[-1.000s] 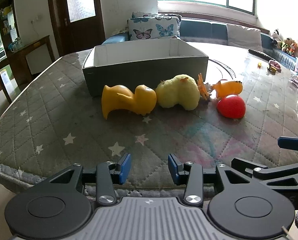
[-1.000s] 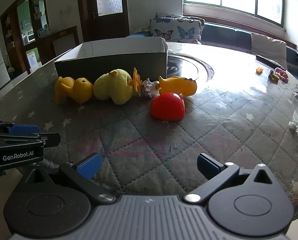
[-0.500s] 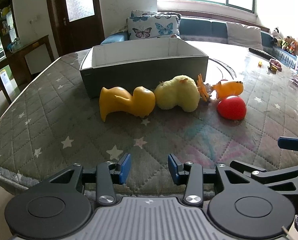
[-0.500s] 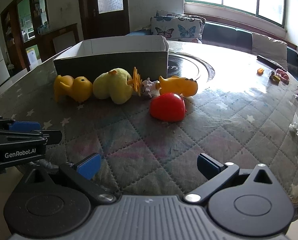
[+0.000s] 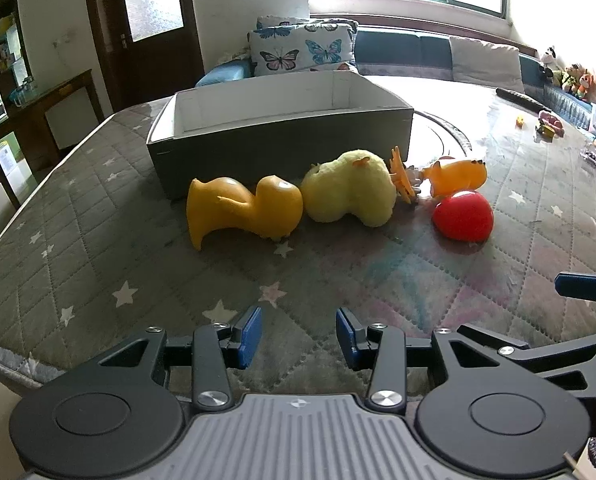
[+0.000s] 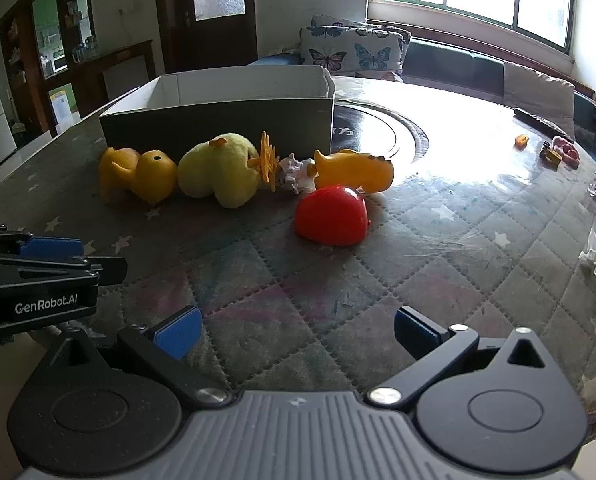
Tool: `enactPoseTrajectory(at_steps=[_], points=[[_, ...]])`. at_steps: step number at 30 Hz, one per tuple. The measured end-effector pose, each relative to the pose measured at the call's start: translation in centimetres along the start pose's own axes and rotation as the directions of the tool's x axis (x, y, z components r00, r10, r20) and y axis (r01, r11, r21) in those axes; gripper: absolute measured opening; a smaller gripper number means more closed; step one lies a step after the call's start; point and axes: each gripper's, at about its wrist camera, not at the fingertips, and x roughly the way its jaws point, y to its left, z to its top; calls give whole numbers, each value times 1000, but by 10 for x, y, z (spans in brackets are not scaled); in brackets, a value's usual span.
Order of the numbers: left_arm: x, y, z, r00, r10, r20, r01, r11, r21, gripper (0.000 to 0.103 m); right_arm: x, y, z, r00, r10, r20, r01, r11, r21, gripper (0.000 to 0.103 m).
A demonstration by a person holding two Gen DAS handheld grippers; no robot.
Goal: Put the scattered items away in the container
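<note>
Left wrist view puts the left gripper (image 5: pixel 298 336) low at the near edge of the quilted table cover (image 5: pixel 97 240), its jaws parted with nothing between them; straight ahead of the fingers and a little to their left lies the orange duck (image 5: pixel 241 210), tipped on its side, its long axis running across the line of the fingers rather than along it; touching it on the right is the yellow plush chick (image 5: pixel 350 194), then a small spiky orange piece (image 5: pixel 400 176), an orange animal figure (image 5: pixel 456 172) and a red rounded toy (image 5: pixel 462 215), all well ahead of the fingers and to their right; behind the row stands the open grey box (image 5: pixel 281 148), empty as far as I can see, its near wall just beyond the duck and chick; right wrist view shows the right gripper (image 6: pixel 295 330) likewise released and wider apart, with the red toy dead ahead of it and nearest; so I judge the left hand nearer the duck and the right nearer the red toy; nothing stands between fingers and toys, but the crowded row may be nudged, and each lift must clear the box's near wall.
</note>
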Motion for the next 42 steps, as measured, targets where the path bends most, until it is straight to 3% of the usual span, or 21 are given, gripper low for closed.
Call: enactPoseTrajectory(at_steps=[42], points=[[26,-8,28,999,-19,-30,19,1000,16,43,19,-11,18,1000,8,-30,-7,999,34,103]])
